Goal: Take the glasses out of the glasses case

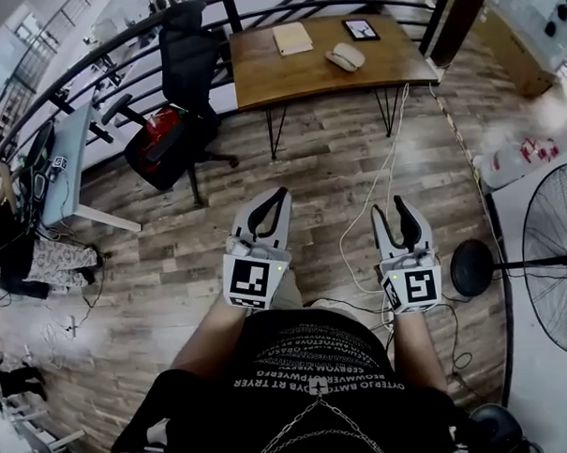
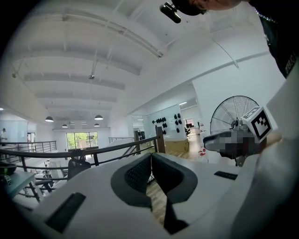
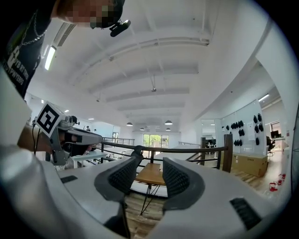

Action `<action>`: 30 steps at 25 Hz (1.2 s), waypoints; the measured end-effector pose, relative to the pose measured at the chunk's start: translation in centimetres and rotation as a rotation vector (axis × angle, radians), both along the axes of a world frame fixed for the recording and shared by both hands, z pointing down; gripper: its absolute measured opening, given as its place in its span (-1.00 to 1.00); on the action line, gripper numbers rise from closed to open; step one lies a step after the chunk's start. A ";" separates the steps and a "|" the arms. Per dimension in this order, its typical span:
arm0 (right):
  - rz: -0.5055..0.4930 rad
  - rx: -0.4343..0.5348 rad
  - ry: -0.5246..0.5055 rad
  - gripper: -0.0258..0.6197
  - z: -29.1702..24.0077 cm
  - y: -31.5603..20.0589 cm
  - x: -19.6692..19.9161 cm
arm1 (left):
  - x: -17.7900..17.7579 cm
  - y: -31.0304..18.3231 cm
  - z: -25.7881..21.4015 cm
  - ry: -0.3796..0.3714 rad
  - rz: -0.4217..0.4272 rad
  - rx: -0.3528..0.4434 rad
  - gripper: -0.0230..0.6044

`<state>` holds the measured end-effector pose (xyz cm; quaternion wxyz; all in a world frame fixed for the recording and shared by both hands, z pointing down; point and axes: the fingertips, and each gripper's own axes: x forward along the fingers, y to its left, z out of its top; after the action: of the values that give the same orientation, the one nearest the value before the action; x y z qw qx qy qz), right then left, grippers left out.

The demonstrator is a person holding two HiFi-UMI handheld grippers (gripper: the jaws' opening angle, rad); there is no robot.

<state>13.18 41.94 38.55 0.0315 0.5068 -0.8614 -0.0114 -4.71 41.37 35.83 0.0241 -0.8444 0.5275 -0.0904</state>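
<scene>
A pale oval glasses case (image 1: 345,57) lies shut on the wooden table (image 1: 258,76) far ahead, beyond both grippers. No glasses show anywhere. The person holds both grippers close to the body, above the wooden floor. My left gripper (image 1: 279,194) (image 2: 150,156) has its fingertips touching and nothing between them. My right gripper (image 1: 393,207) (image 3: 150,161) stands open and empty; the table (image 3: 150,173) shows through the gap between its jaws. Each gripper is well short of the table and touches nothing.
A notepad (image 1: 292,38) and a tablet (image 1: 360,29) lie on the table. A black office chair (image 1: 187,65) with a red bag (image 1: 162,132) stands at its left. A railing (image 1: 116,36) runs behind. A standing fan (image 1: 557,256) is at the right, and cables (image 1: 372,203) trail across the floor.
</scene>
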 end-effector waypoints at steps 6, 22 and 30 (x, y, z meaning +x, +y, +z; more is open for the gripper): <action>0.025 -0.030 0.005 -0.37 1.5 -2.0 -0.6 | -0.6 -2.7 1.6 0.003 0.012 -0.026 -0.83; 0.098 -0.069 0.013 -0.36 2.1 -12.3 -1.5 | -0.4 -14.7 1.9 0.038 0.094 -0.027 -0.83; 0.117 -0.071 0.014 -0.36 1.8 -16.5 -3.6 | -2.5 -18.7 2.1 0.033 0.125 -0.049 -0.83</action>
<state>9.59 25.47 40.33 0.0560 0.5549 -0.8298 0.0175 -7.17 22.66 37.97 0.0003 -0.8774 0.4716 -0.0879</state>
